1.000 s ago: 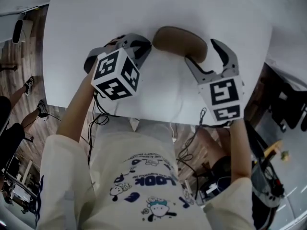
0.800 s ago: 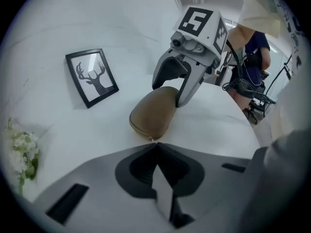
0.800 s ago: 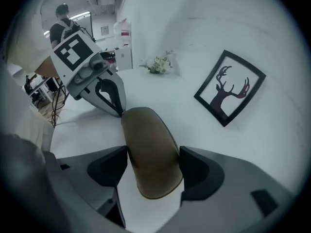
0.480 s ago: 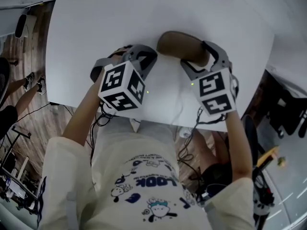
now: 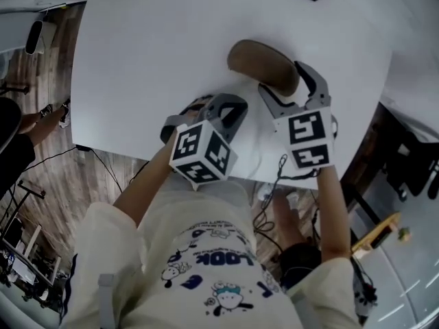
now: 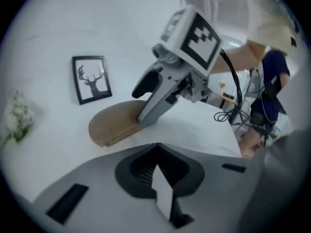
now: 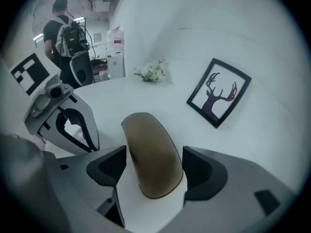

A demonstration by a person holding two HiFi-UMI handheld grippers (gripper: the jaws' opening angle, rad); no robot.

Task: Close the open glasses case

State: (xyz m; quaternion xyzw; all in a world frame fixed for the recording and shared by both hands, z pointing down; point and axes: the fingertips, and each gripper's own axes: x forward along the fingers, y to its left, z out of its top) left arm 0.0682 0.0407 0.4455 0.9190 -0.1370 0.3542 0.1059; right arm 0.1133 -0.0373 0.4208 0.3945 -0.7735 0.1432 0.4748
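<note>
The brown glasses case (image 5: 264, 66) lies with its lid down on the white table (image 5: 151, 53); the left gripper view shows the case (image 6: 116, 123) as a low closed shell. My right gripper (image 5: 285, 81) is open, its jaws standing either side of the case's near end (image 7: 151, 154); whether the pads touch it I cannot tell. My left gripper (image 5: 230, 110) is shut on nothing, to the left of the case and nearer the table's front edge. In the right gripper view the left gripper (image 7: 73, 125) stands apart from the case.
A framed deer picture (image 7: 218, 92) lies on the table beyond the case, and a small white flower bunch (image 7: 151, 72) sits at the far side. A person with a backpack (image 7: 63, 30) stands in the background. Cables (image 6: 238, 115) hang off the table's near edge.
My left gripper has moved right and back from the case toward the table's front edge. The right gripper has settled over the case's near end.
</note>
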